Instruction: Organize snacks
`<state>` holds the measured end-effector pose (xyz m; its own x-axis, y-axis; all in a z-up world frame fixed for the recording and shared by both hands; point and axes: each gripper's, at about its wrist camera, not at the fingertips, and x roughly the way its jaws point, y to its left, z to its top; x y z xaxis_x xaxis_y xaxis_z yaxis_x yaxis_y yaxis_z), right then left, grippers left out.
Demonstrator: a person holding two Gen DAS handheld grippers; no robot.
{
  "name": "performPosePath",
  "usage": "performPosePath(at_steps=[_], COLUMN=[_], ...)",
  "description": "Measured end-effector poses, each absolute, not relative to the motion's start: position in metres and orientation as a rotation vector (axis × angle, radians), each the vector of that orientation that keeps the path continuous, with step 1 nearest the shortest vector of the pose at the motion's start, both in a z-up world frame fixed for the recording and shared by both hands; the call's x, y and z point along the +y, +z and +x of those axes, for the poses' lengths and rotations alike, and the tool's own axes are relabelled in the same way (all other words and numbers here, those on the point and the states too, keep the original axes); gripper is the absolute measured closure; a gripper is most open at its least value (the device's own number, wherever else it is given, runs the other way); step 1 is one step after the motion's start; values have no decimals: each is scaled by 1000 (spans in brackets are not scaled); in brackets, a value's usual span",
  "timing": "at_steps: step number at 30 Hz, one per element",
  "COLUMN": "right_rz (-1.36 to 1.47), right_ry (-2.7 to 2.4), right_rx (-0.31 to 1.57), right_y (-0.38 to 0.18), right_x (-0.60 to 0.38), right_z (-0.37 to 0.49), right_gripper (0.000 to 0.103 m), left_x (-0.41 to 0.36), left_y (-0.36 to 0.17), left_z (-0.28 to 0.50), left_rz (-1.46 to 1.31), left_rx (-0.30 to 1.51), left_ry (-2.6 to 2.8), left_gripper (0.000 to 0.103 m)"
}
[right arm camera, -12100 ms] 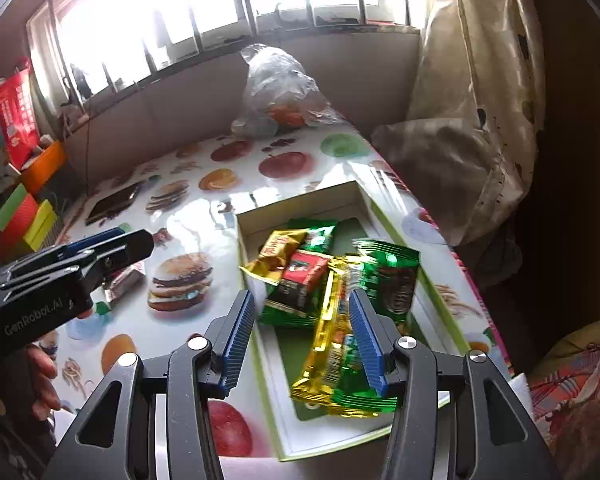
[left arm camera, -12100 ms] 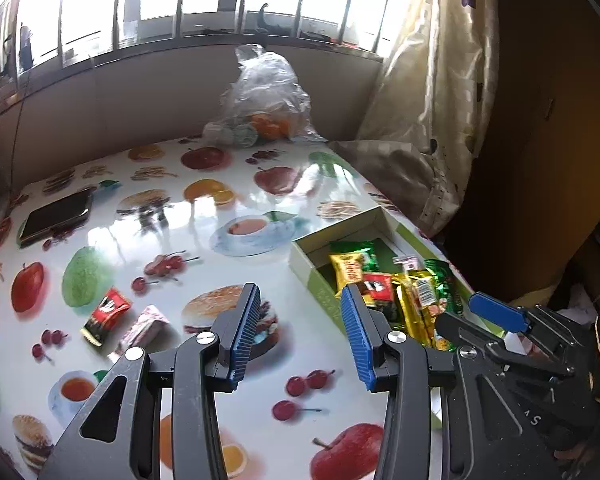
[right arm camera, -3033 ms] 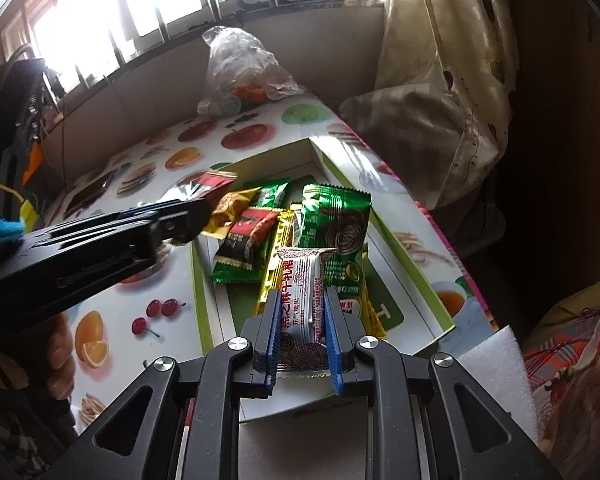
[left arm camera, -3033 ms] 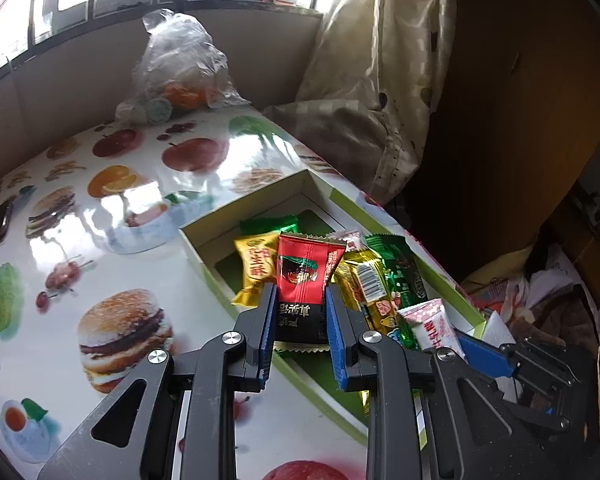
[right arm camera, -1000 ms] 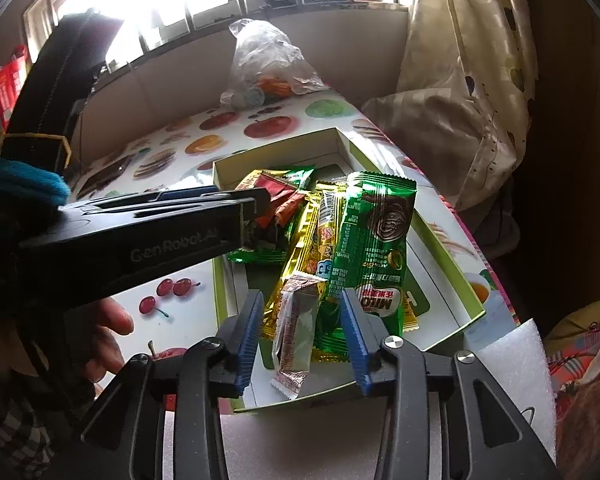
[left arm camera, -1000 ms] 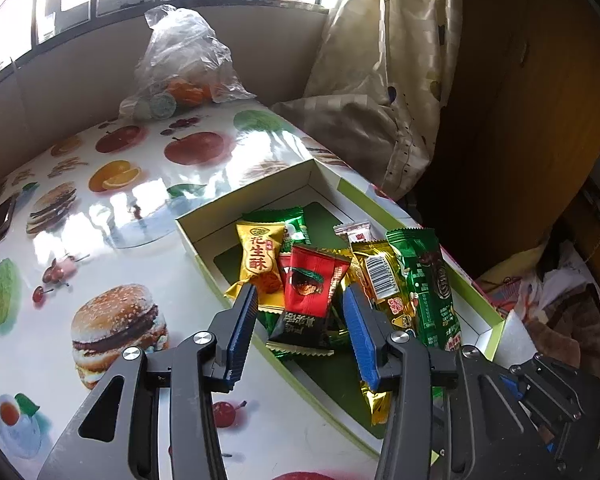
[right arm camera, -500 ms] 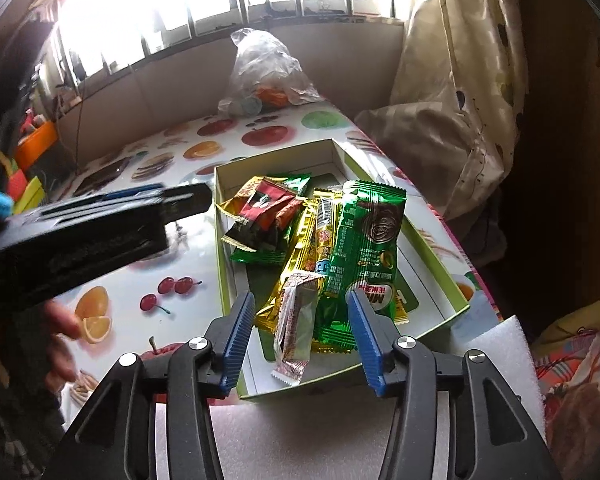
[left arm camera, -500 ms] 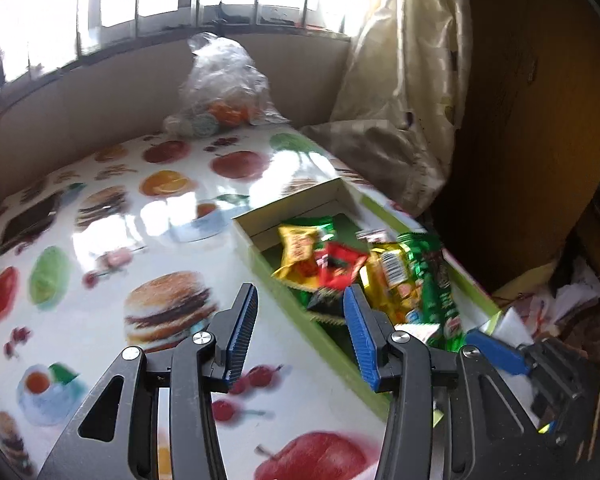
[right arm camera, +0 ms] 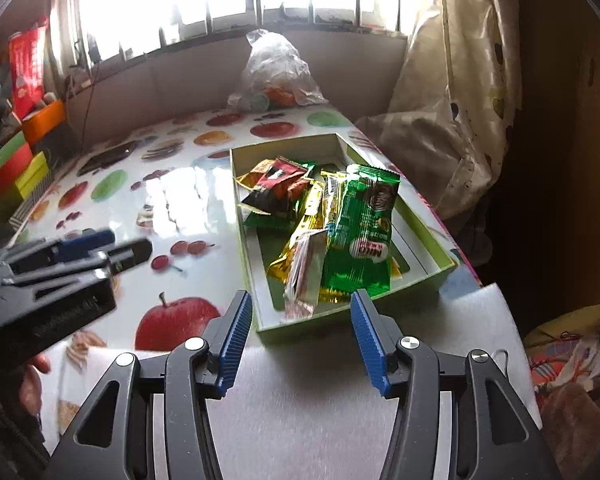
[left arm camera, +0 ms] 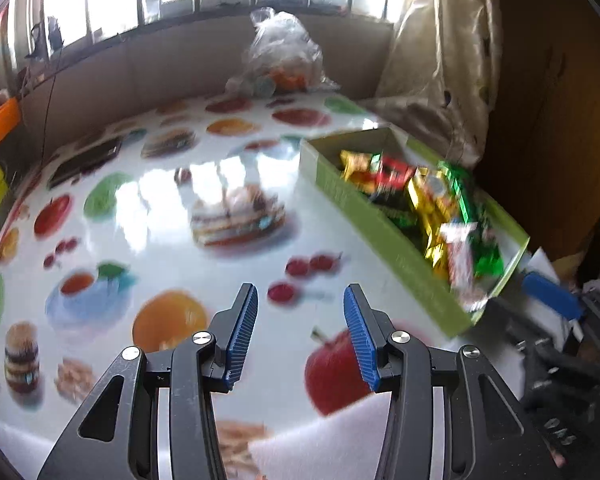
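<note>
On the table [right arm camera: 204,240]: your green box [right arm camera: 440,268] stands at its right side.
Snacks [right arm camera: 340,224]: they lie piled inside the box.
Left gripper [left arm camera: 297,332]: spread, it holds nothing.
Right gripper [right arm camera: 300,340]: spread, empty, just before the box.

A shallow green box [right arm camera: 428,236] with pale inner walls lies open on the right side of the table, reaching to its near edge. Inside is a loose heap of snack packets [right arm camera: 324,220]: a red and black packet [right arm camera: 278,188] at the far left, gold wrappers in the middle, a large green Milo packet [right arm camera: 364,236] on top to the right, and a small pink and white packet [right arm camera: 304,276] at the near end.
</note>
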<state>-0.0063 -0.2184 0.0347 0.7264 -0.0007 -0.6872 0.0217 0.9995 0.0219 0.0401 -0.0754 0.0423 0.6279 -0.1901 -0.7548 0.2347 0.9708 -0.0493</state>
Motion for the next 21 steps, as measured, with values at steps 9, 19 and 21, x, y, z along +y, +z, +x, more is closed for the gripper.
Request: performPosePath(at_steps=[9,19,21], right_rz=[45,76,78], right_ry=[-69,-78,-78], right_rx=[809,882,874], right_y=[19,-5,-5], right_x=[-220,-223,-223], right_z=[-23,-13,-13], right_gripper=[51,50,47], left_x=[-76,-75,-75], left_y=[14,7,6], left_z=[29,29,29], left_rz=[44,35,29], left_rx=[947,961,957], left_ry=[-230,-223,-219], left_gripper=[57,57,57])
